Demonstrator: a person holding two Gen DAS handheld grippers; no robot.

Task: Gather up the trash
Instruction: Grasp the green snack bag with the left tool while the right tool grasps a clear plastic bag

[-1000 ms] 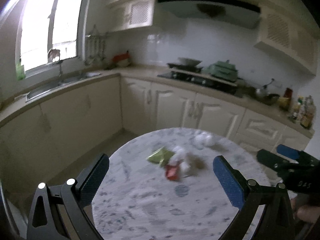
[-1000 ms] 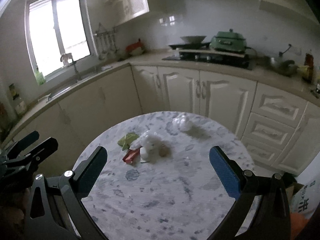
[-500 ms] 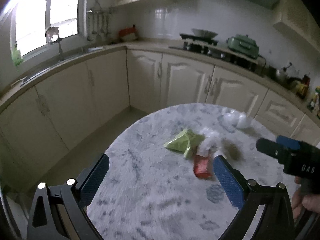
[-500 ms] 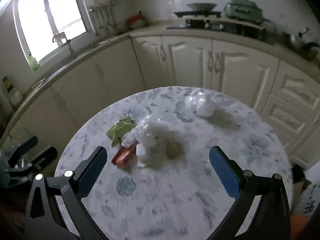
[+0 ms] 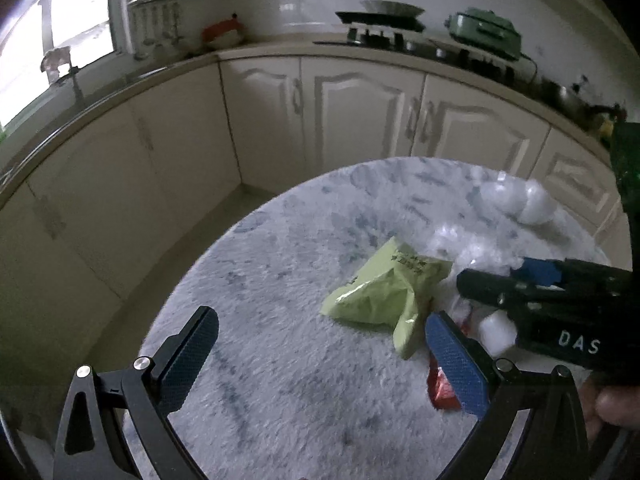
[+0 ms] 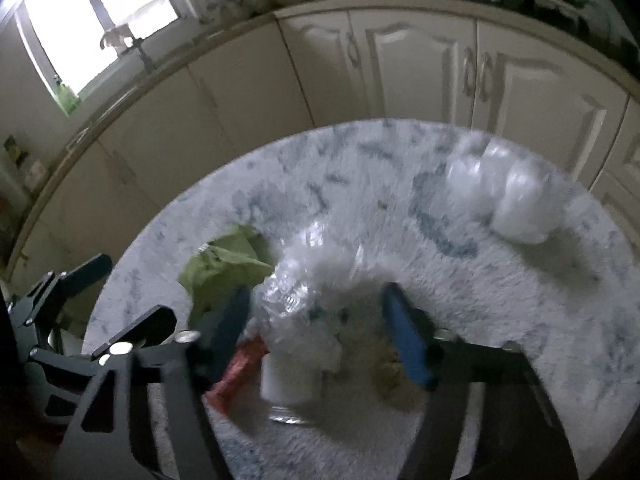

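I am at the first pick of the clean-up, with nothing gathered yet: all the trash lies on the round marble table [image 5: 280,360]. My right gripper [image 6: 316,336] has its blue pads spread to a middling gap, one on each side of the crumpled clear plastic bag [image 6: 308,280] at the middle of the heap; whether the pads touch it I cannot tell, the view is blurred. My left gripper [image 5: 320,360] is wide and holds nothing; it hovers over the near-left part of the table, its right pad just beside the tail of the green wrapper [image 5: 384,284]. The red wrapper [image 6: 236,372] lies under the heap's near side, a white block-like piece [image 6: 288,380] sits beside it, and a brownish scrap [image 6: 396,376] lies by my right pad. A second lump, a white plastic bag [image 6: 508,200], sits well apart near the far right edge. The next move, as I judge it, is to lower the right gripper a little and pinch the clear bag where it bunches thickest, since thin film slips and may drag the scraps under it. The left could then take the green wrapper by its crumpled middle. I see no bin in either view, so where it all goes is unknown.
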